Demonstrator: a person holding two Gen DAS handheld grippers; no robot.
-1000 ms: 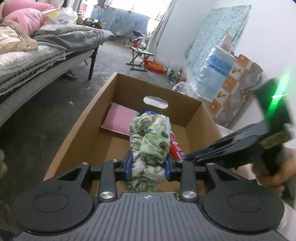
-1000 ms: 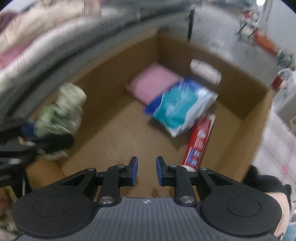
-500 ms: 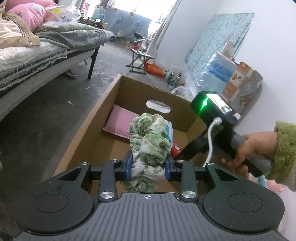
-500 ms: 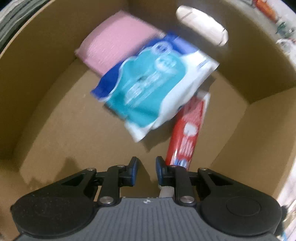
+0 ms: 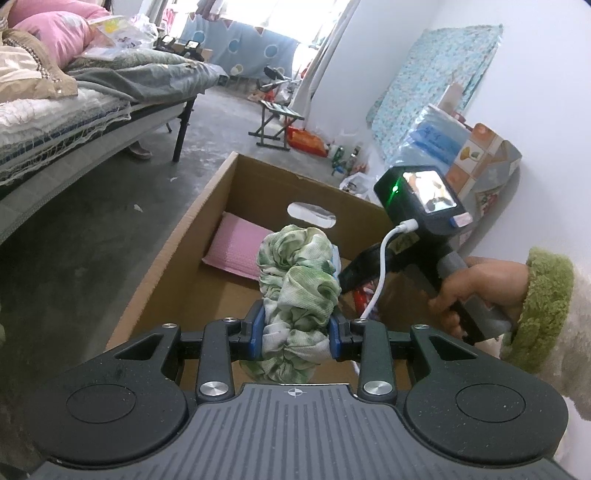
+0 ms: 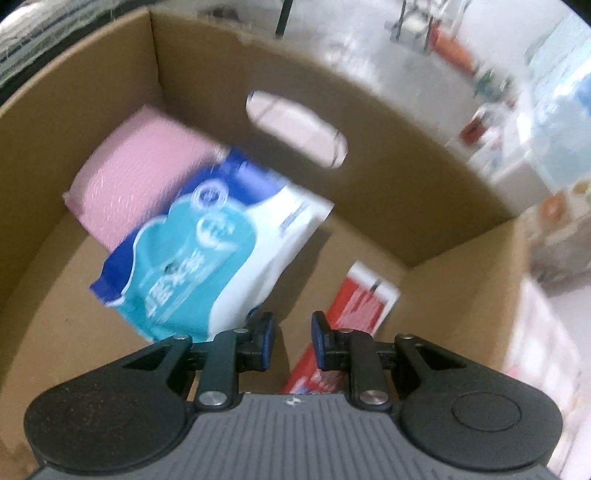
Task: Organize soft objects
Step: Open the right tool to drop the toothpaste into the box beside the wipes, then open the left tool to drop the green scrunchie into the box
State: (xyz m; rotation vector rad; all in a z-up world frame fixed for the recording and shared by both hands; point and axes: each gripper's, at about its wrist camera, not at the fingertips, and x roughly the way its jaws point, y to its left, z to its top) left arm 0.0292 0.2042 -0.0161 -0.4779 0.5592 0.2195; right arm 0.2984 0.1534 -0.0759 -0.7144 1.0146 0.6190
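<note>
While the left gripper (image 5: pixel 296 334) hangs over the near edge of the cardboard box (image 5: pixel 177 251), its fingers (image 5: pixel 257 334) are clenched on a green-and-white scrunchie (image 5: pixel 297 291). Scrunchie bulges up above the blue pads and also droops a bit below them, held above the box, not resting on anything.

Right gripper (image 6: pixel 293 341) points steeply down into the box, fingers (image 6: pixel 266 341) parted with a narrow gap, nothing between them. Left wrist view also shows it from the side: a hand (image 5: pixel 476 295) with a fuzzy green cuff (image 5: pixel 543 314) grips the handle, green light lit, small screen on top, white cable hanging from it.

Inside the box: pink padded pack (image 6: pixel 136 177) lies flat in the far left corner. Blue, teal and white soft packet (image 6: pixel 207 243) lies partly over the pink pack's near edge, tilted. Red-and-white long carton (image 6: pixel 354 314) sits on the box floor toward the right wall, near end hidden under the right gripper. Whether the packet touches the carton, cannot tell. Far wall has an oval handle cutout (image 6: pixel 295 129).

Outside: bed (image 5: pixel 74 110) with grey blanket and pink pillow (image 5: pixel 55 33) at left, bare concrete floor (image 5: pixel 74 240), folding stool (image 5: pixel 275 122) further back, bundles stacked against the white wall at right. Right wrist view is motion-blurred.
</note>
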